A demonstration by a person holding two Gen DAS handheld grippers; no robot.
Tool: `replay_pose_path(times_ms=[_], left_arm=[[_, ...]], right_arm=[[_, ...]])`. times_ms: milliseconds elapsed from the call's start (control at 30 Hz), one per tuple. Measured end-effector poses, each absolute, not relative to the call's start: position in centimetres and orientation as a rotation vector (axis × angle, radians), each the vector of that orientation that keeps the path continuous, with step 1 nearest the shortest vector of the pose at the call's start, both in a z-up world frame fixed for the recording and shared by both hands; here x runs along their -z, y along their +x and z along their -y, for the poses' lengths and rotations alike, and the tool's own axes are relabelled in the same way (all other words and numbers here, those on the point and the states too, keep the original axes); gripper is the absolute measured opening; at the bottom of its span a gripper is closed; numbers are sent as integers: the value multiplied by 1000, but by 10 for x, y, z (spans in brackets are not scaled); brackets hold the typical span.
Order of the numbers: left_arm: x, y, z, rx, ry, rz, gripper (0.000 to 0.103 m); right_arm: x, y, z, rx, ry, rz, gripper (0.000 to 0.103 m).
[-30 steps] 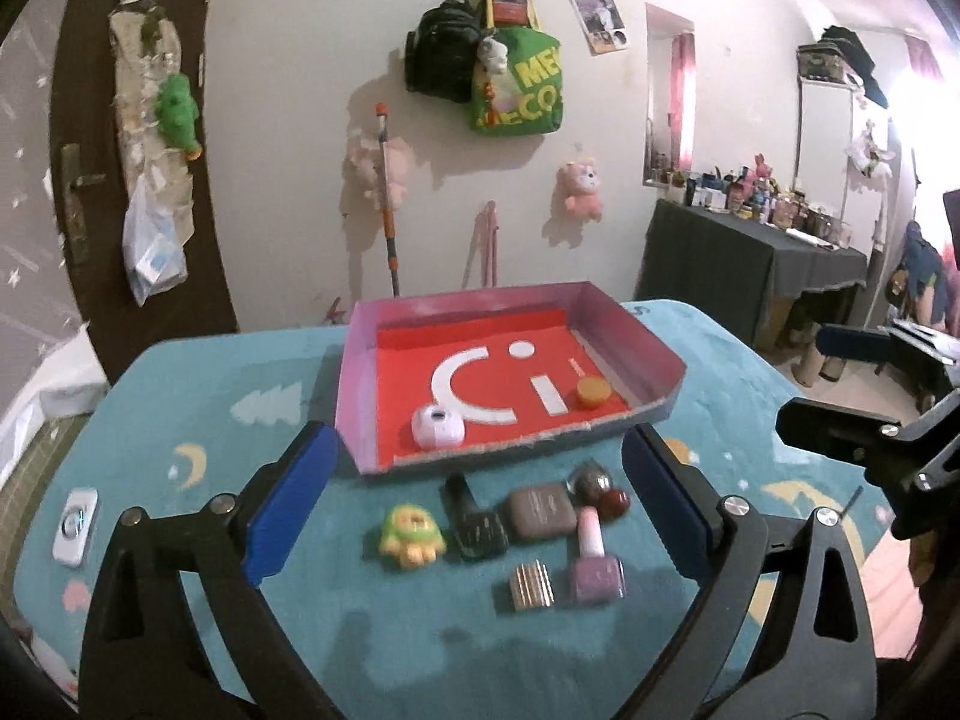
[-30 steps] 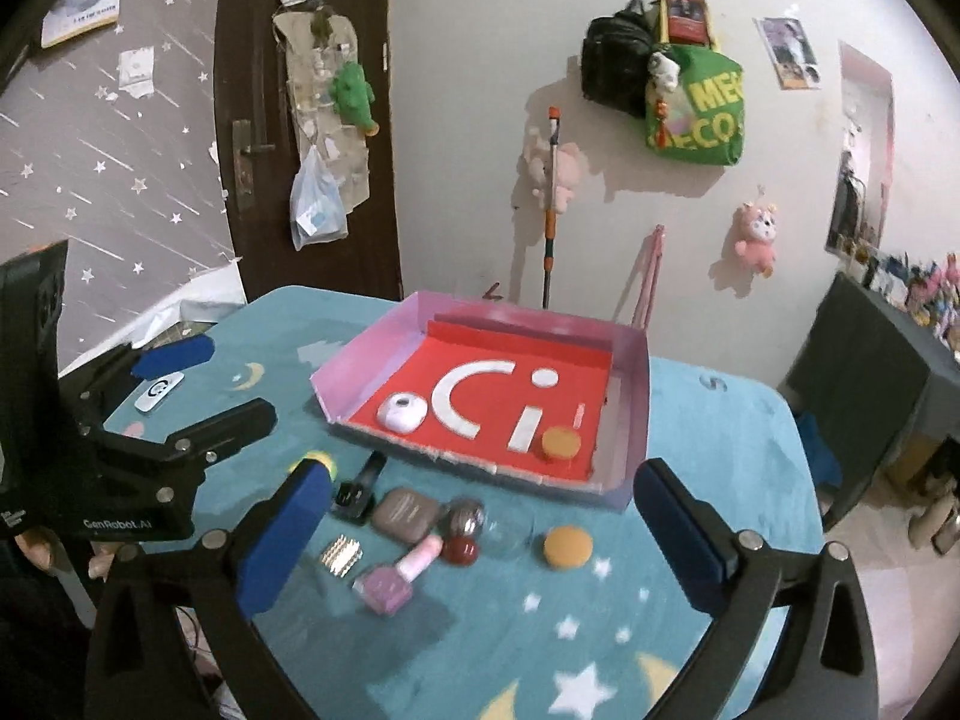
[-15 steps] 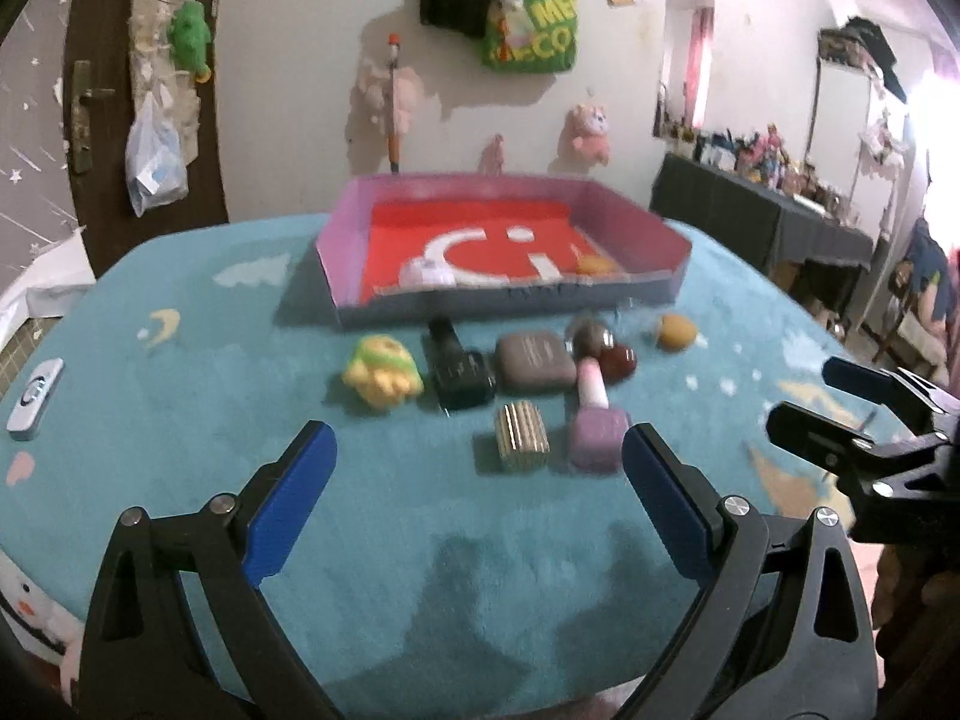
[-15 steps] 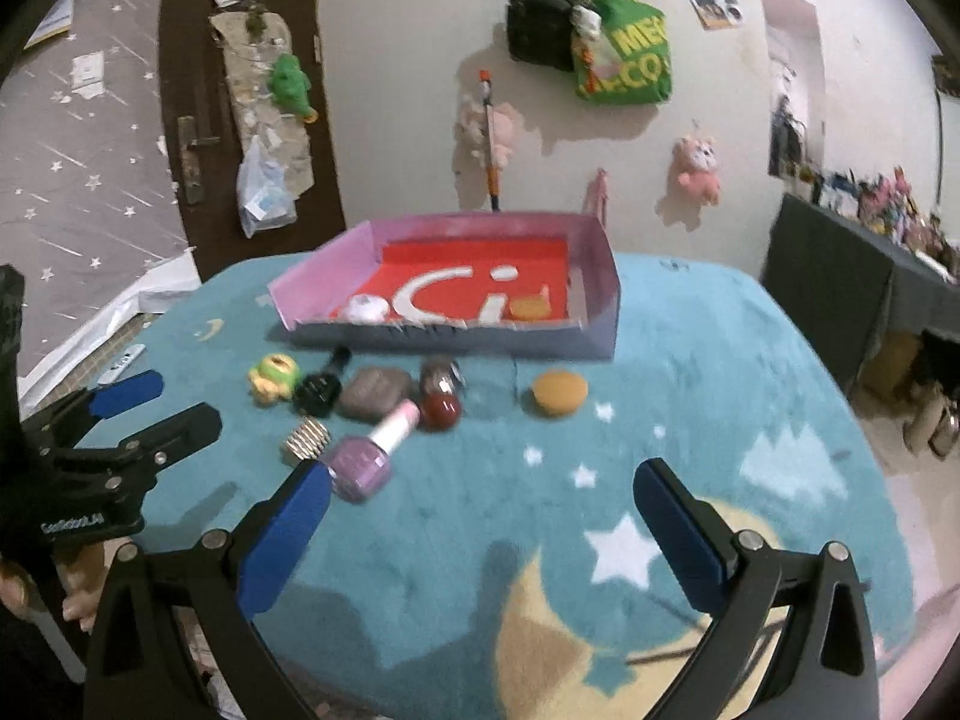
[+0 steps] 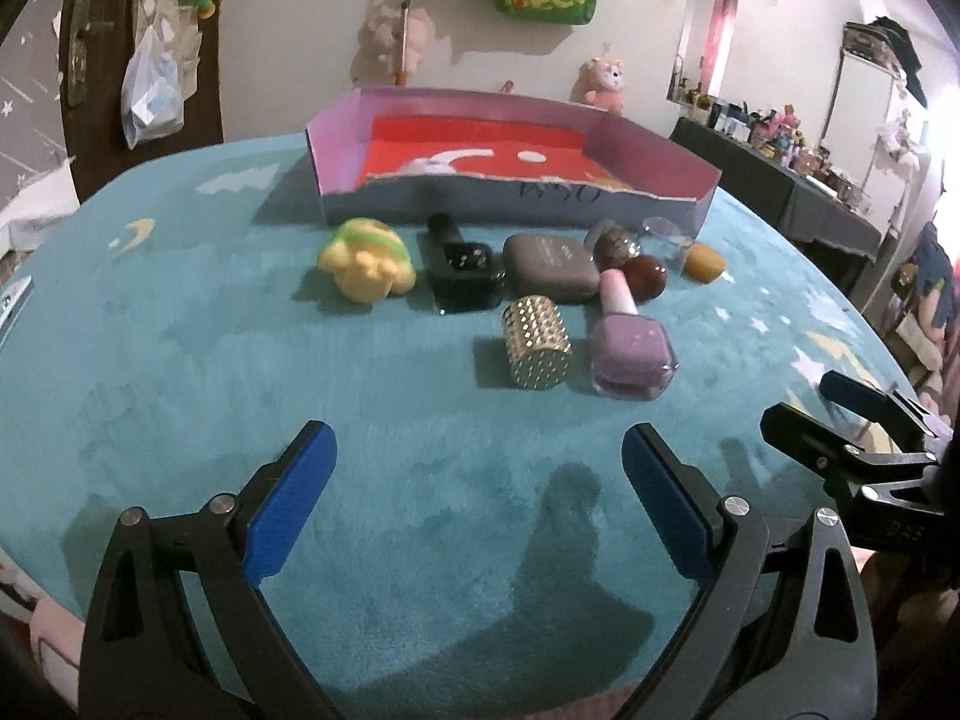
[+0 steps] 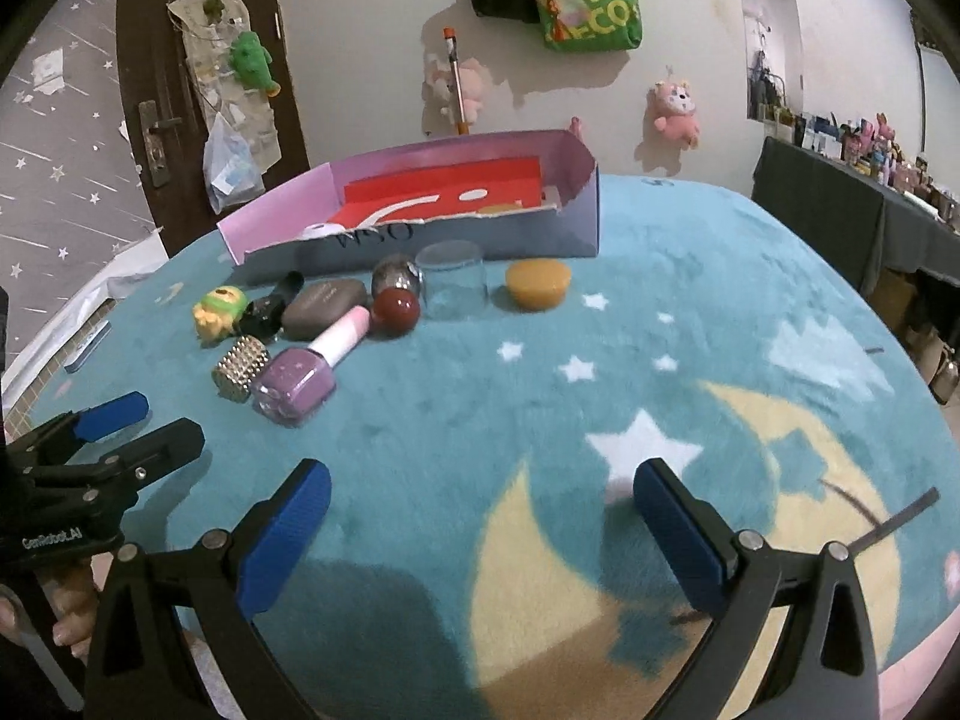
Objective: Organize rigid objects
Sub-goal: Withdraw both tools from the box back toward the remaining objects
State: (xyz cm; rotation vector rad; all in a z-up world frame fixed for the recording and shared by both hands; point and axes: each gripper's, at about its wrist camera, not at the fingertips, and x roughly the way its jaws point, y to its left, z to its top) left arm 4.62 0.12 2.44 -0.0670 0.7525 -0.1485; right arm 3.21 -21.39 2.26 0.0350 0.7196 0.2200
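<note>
A pink-walled tray [image 5: 510, 204] with a red floor stands at the far side of the teal table; it also shows in the right wrist view [image 6: 576, 222]. In front of it lie a yellow-green toy [image 5: 366, 261], a dark bottle [image 5: 462, 270], a grey compact [image 5: 549, 267], a gold studded cylinder [image 5: 536, 342], a purple nail polish [image 5: 630, 345], a dark red ball [image 5: 645, 276], a silvery ball [image 5: 612, 240], a clear glass [image 6: 451, 279] and an orange puck [image 6: 537, 283]. My left gripper [image 5: 474, 498] is open and empty, low over the near table. My right gripper [image 6: 480, 528] is open and empty.
A white device [image 5: 12, 300] lies at the table's left edge. A dark table [image 5: 798, 198] with bottles stands at the right. A door [image 6: 180, 90] and hung bags are behind. The right gripper shows in the left view [image 5: 852, 426].
Both grippers dropped lower and pulled back toward the near edge of the table. The objects now appear closer and seen from a flatter angle. Nothing was picked up.
</note>
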Motion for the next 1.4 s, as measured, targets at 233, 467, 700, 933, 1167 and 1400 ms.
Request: replay_pose_path(times_ms=[233, 467, 700, 933, 1167, 1400], left_arm=[[-22, 45, -3, 146, -62, -747, 97], [-23, 45, -4, 145, -67, -746, 97], [-34, 56, -9, 157, -74, -742, 97], [-45, 69, -22, 187, -103, -735, 97], [-44, 77, -43, 188, -121, -763, 97], [-37, 81, -61, 155, -135, -801, 97]], right_arm=[[-22, 32, 212, -216, 18, -714, 103], [-21, 33, 211, -215, 16, -713, 103], [-24, 41, 208, -240, 33, -727, 103], [-35, 61, 190, -288, 35, -743, 103], [-38, 80, 160, -330, 7, -778, 103], [-34, 98, 139, -336, -34, -848, 103]])
